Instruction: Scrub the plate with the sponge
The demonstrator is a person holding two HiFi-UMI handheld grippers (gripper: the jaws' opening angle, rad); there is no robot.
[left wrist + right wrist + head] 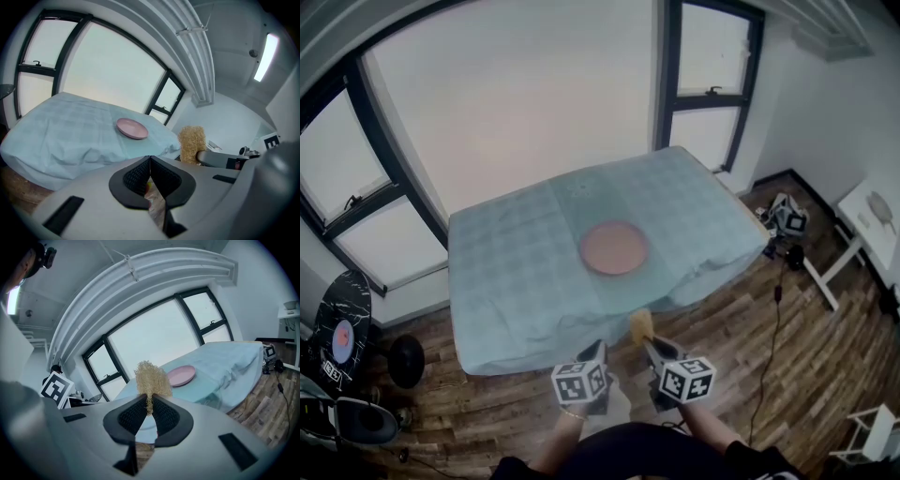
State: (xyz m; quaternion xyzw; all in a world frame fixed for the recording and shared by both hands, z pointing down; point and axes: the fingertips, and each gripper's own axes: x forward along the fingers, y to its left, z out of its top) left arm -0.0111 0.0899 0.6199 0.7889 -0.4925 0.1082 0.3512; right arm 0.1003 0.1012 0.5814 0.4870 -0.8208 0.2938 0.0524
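Just one plate (614,247), one sponge (639,325)

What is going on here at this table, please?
A person stands in front of a table covered with a pale blue cloth and holds a gripper in each hand. The right gripper is shut on a straw-coloured sponge. The left gripper is shut with nothing in it. A pink plate lies near the middle of the table. Both grippers are short of the table's near edge, so no scrubbing has begun yet.
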